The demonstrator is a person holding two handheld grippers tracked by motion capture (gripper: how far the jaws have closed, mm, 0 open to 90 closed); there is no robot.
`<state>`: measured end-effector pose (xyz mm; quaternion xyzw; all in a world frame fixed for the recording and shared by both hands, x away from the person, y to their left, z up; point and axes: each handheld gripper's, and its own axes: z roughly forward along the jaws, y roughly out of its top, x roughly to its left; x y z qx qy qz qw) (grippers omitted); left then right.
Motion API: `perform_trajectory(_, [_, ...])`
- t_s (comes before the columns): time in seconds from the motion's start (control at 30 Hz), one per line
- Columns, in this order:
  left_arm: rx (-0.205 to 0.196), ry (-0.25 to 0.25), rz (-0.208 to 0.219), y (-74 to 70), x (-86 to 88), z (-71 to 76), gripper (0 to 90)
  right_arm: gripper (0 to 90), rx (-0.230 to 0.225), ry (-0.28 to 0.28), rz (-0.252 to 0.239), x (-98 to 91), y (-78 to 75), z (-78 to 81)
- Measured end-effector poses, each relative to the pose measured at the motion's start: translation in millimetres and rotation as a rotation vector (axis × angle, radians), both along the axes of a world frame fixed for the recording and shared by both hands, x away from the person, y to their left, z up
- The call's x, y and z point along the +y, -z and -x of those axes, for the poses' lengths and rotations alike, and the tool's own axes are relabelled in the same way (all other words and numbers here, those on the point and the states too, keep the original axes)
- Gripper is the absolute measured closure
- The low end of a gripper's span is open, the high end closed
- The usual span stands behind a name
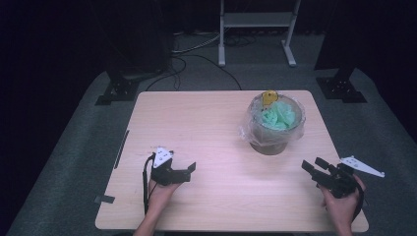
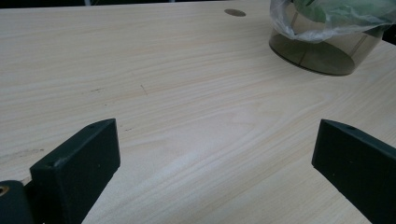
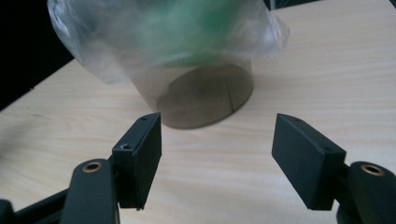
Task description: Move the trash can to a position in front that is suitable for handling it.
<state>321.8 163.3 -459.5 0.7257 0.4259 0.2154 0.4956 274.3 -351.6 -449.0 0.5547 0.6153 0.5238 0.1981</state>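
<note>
A small translucent bin (image 1: 273, 125) lined with a clear plastic bag stands on the wooden table (image 1: 206, 118) toward the back right. Crumpled green material (image 1: 278, 117) lies inside it, with a yellow piece (image 1: 268, 97) at its far rim. My left gripper (image 1: 189, 169) rests low at the front left, jaws wide open over bare wood, pointing right toward the bin (image 2: 322, 42). My right gripper (image 1: 314, 166) is held at the front right, open and empty, aimed at the bin (image 3: 205, 88), which stands a short way beyond its fingertips.
A dark strip (image 1: 121, 148) lies along the table's left edge and a dark tab (image 1: 104, 199) sits at the front left corner. Black stands (image 1: 118, 88) and a white frame (image 1: 255, 29) stand on the floor behind the table.
</note>
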Motion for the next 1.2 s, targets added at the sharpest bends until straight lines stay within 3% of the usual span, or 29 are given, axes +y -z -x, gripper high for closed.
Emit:
perform_trajectory(0.3, [0.005, 0.004, -0.002, 1.2, -0.5, -0.1, 0.0, 32.5, -0.011, -0.021, -0.005, 0.9, -36.5, -35.1])
perform_trajectory(0.7, [0.001, -0.001, 0.002, -0.1, 0.5, 0.9, 0.0, 32.5, -0.054, -0.019, 0.013, 7.3, -81.7, -63.7])
perform_trajectory(0.97, [0.005, 0.0, 0.003, 0.5, 1.3, 0.2, 0.0, 32.6, -0.032, -0.026, 0.01, 12.7, -91.2, -80.4])
perform_trajectory(1.2, [0.012, 0.0, 0.012, 1.4, 1.8, -0.5, 0.0, 32.6, 0.016, -0.031, -0.005, 17.8, -85.7, -92.6])
